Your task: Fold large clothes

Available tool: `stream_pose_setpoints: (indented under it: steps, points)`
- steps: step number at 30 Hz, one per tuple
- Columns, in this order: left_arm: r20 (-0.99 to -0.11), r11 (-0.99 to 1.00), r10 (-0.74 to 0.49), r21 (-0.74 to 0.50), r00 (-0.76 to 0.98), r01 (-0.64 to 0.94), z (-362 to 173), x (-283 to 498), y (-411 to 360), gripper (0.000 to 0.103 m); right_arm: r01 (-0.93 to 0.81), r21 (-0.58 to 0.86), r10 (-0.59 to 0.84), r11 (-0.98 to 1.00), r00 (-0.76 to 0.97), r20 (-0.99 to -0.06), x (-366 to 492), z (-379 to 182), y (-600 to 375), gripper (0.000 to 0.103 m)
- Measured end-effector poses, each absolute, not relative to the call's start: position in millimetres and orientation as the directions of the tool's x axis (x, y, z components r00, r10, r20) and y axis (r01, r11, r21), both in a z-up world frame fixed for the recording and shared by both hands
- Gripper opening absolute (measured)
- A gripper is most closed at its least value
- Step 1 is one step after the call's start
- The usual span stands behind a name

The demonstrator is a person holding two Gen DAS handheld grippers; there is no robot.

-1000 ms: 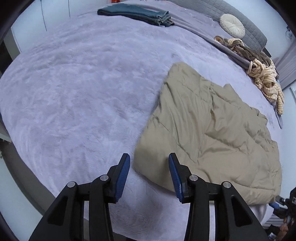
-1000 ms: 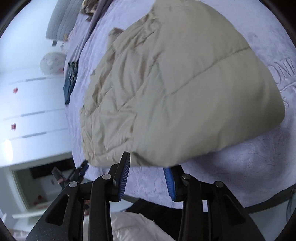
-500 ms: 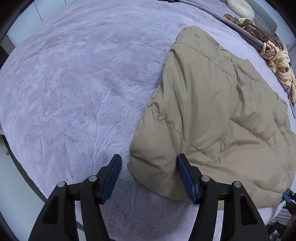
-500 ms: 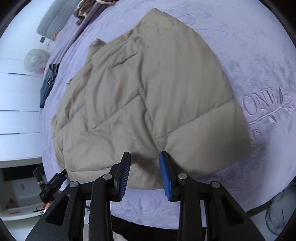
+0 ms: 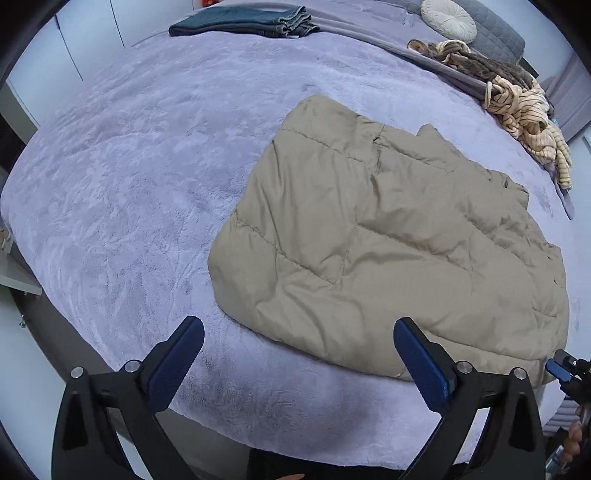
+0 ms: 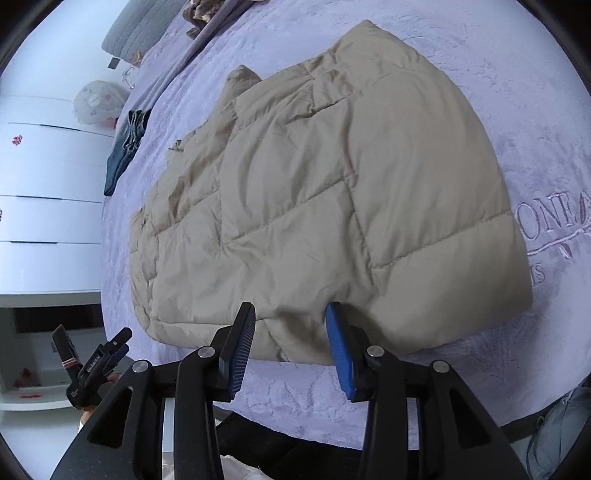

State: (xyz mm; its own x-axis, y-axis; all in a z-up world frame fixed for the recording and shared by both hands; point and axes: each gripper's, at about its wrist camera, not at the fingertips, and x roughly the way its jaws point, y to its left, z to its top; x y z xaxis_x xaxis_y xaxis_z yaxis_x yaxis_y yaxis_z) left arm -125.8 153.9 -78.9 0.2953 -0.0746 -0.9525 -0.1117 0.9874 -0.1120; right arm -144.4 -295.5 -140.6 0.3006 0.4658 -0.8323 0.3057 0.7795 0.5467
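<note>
A beige quilted jacket lies folded flat on the lilac bed cover. My left gripper hovers over the jacket's near left corner. Its jaws are opening, spread wide, with nothing pressed between the blue pads. In the right wrist view the same jacket fills the middle. My right gripper is at the jacket's near edge with its jaws opening. The fabric edge lies between the pads, which do not clamp it. Each gripper shows small in the other's view: the right gripper and the left gripper.
Folded dark jeans lie at the far edge of the bed. A round white cushion and a heap of striped clothes sit at the far right. White drawers stand beside the bed. Embroidered lettering marks the cover.
The left jaws spread from narrow to wide, and the hand pulled back from the jacket corner. The lifted fold now lies flat on the bed. The right jaws narrowed, then widened.
</note>
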Motion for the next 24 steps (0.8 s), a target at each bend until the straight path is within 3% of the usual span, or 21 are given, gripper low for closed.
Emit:
stream_pose_setpoints:
  steps: [8,12,19,22,24]
  points:
    - [-0.953,0.991,-0.120,-0.130,0.279,-0.015,-74.5,-99.3,142.8,0.103,0.295,0.545,0.445,0.785,0.344,-0.827,-133.9,-127.5,-269.9,0.062]
    - [-0.955,0.991,-0.135,-0.128,0.266,0.046,-74.2,-81.6,153.3,0.103,0.314,0.537,0.434,0.783,0.344,-0.833,-122.1,-130.4,-240.3,0.079]
    - [-0.965,0.985,-0.153,-0.132,0.214,0.109,-89.2,-52.9,175.6,0.103,0.337,0.523,0.422,0.783,0.329,-0.845,-101.7,-136.9,-188.7,0.083]
    - [-0.966,0.983,-0.164,-0.142,0.200,0.118,-95.9,-46.0,181.2,0.103,0.337,0.525,0.429,0.781,0.321,-0.844,-94.0,-141.1,-172.3,0.102]
    - [-0.967,0.981,-0.171,-0.149,0.189,0.122,-101.0,-41.7,184.6,0.103,0.325,0.523,0.426,0.788,0.325,-0.844,-87.4,-141.4,-161.8,0.103]
